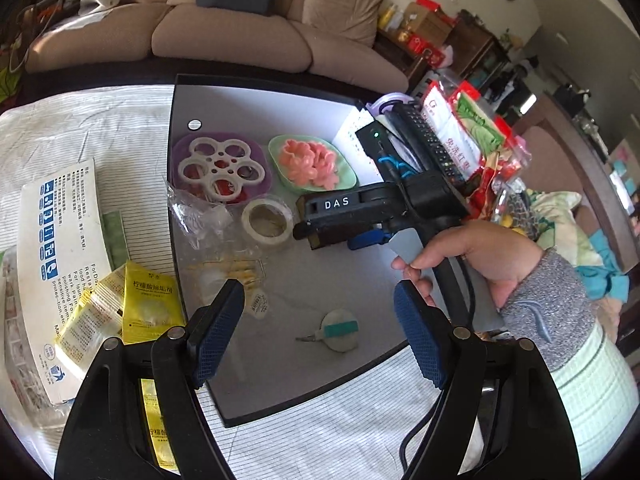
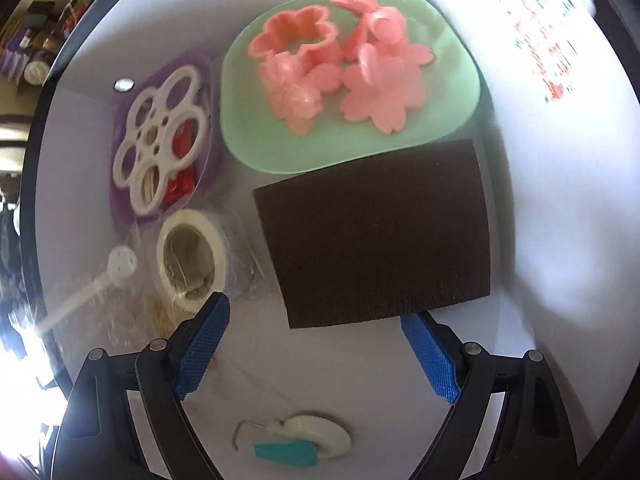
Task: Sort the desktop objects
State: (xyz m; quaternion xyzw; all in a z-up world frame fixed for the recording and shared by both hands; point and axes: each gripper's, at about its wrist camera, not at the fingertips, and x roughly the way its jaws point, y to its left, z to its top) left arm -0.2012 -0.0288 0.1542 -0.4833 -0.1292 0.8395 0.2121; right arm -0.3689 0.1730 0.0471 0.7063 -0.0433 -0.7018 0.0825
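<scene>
Jaws of both grippers gape wide, holding nothing. Only the right gripper [image 2: 316, 348] view shows a brown pad [image 2: 372, 232] beside the green plate [image 2: 448, 128] mid-board; the left gripper [image 1: 320, 332] view shows packets [image 1: 148, 300] past the board's left edge.

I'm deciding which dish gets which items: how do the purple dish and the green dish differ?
The purple plastic dish holds one white flower-shaped ring cutter over red pieces; the pale green dish holds several pink blossom-shaped cutters. The purple dish looks translucent, the green one opaque. Both sit side by side on the grey tabletop.
</scene>
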